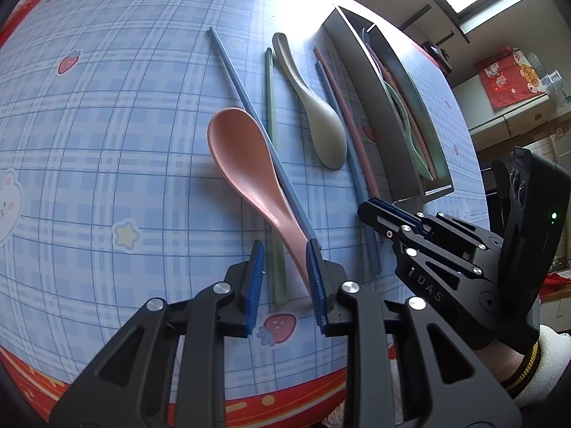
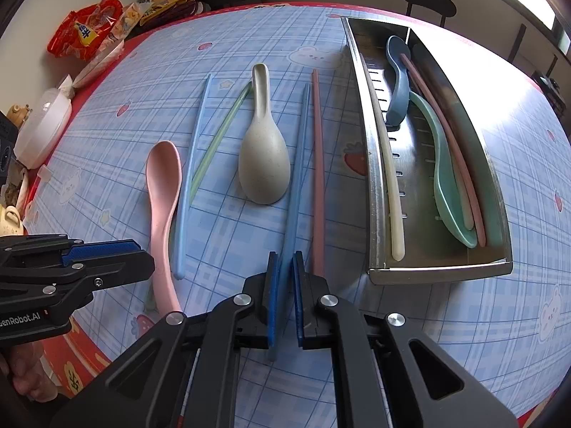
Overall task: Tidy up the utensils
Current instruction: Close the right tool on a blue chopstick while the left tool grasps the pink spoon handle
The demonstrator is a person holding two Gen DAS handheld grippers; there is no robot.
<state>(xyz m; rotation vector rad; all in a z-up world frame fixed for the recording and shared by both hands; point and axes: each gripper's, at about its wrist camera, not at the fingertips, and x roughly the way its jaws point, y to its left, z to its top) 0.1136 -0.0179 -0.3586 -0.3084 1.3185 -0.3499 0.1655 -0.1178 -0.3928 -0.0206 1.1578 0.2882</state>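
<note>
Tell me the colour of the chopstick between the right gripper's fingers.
Blue: the chopstick between the right gripper fingers, clearest in the right wrist view.
</note>
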